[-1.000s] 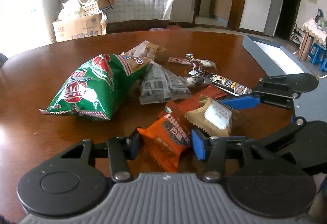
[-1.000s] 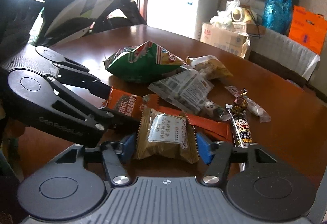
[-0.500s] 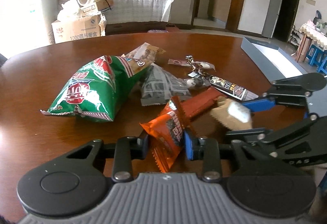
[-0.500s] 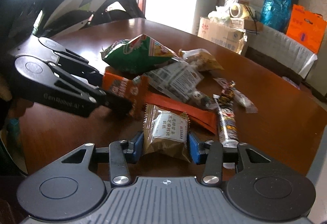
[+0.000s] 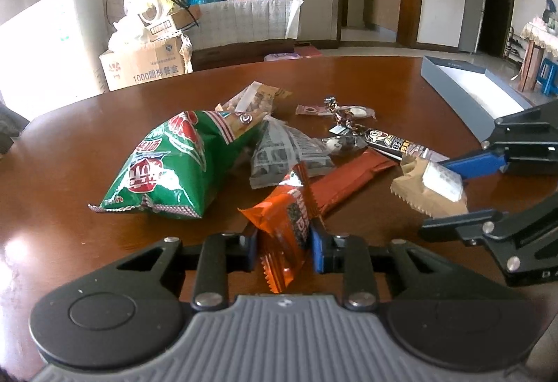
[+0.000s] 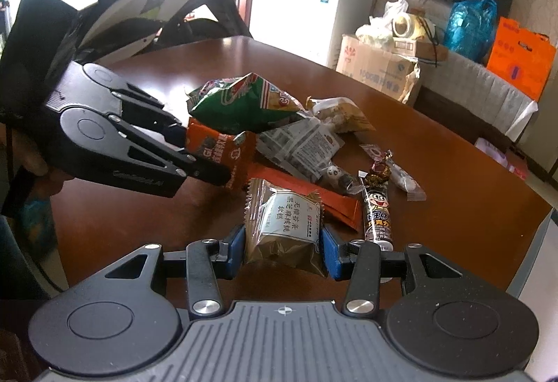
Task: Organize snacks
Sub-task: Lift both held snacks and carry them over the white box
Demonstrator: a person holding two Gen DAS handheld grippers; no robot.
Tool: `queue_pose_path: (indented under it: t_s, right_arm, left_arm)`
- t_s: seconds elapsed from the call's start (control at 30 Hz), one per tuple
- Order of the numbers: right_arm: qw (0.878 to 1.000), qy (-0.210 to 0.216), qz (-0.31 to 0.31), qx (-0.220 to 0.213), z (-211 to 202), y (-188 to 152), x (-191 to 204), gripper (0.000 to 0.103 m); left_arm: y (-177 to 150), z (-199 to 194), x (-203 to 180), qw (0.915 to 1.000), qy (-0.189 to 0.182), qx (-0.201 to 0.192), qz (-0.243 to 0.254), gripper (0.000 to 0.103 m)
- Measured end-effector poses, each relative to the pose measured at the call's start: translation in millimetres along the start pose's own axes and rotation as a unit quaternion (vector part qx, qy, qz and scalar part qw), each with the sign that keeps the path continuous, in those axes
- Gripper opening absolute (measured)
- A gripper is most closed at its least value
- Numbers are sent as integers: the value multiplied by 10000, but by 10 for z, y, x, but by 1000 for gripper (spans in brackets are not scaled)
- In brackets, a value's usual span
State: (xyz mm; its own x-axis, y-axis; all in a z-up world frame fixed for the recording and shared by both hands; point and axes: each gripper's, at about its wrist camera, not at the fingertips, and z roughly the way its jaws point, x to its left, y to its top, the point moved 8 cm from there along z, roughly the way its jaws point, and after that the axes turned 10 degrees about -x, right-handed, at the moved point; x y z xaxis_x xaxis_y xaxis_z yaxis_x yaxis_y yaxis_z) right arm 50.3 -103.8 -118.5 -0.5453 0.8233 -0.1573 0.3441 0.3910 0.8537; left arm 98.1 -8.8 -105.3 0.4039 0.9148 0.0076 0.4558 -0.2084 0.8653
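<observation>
the left tool [image 5: 284,244] is clamped on an orange packet [image 5: 284,225], the right tool [image 6: 282,251] on a tan packet [image 6: 284,228]. each packet is gripped by its sides and seems lifted off the table [image 5: 69,172], likely to carry it clear of the pile. the grey tray [image 5: 464,85] at the far right looks like the destination. the green bag [image 5: 171,165] lies left of the pile.

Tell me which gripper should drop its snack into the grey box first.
Right. The right gripper, shut on the brown packet, is nearer the grey box. The left gripper holds the orange packet farther away.
</observation>
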Motion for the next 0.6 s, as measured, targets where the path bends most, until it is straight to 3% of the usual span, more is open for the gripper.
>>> queue_pose_path:
  t_s: [0.33, 0.6]
  right_arm:
    - [9999, -11, 36, 104, -24, -73, 12, 47]
    - [9979, -226, 596, 62, -11, -103, -44, 44]
  left_arm:
    - [50, -23, -77, 9998, 146, -113, 84, 22]
    - [95, -4, -92, 9993, 339, -162, 68, 21]
